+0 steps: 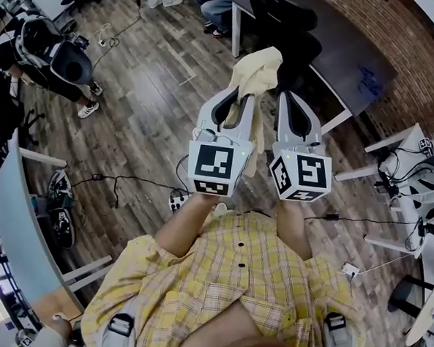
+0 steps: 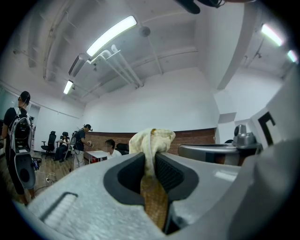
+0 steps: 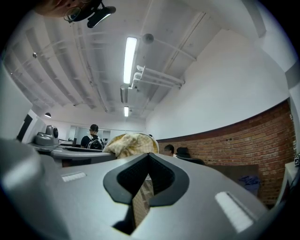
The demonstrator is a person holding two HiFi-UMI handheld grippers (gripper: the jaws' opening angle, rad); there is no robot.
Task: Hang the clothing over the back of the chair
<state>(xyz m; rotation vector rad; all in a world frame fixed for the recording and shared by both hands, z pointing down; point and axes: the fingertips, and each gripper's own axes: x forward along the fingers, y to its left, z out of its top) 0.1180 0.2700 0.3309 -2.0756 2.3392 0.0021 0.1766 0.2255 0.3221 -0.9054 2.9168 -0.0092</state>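
The clothing (image 1: 256,70) is a cream-yellow cloth. My left gripper (image 1: 240,99) is shut on it, held out level in front of the person. A bunch of the cloth (image 2: 151,139) stands above the pinch, and the rest hangs down between the two grippers. In the left gripper view the fabric runs straight between the closed pads. My right gripper (image 1: 286,96) is beside it on the right, jaw tips together. In the right gripper view the cloth (image 3: 131,143) lies to the left of the right gripper (image 3: 149,155). A black chair (image 1: 288,23) stands just beyond both grippers.
A dark table (image 1: 356,64) stands against a brick wall (image 1: 409,34) at the upper right. People (image 1: 48,49) stand at the left and sit at the top. Cables (image 1: 114,181) run across the wooden floor. White desks (image 1: 400,169) are at the right.
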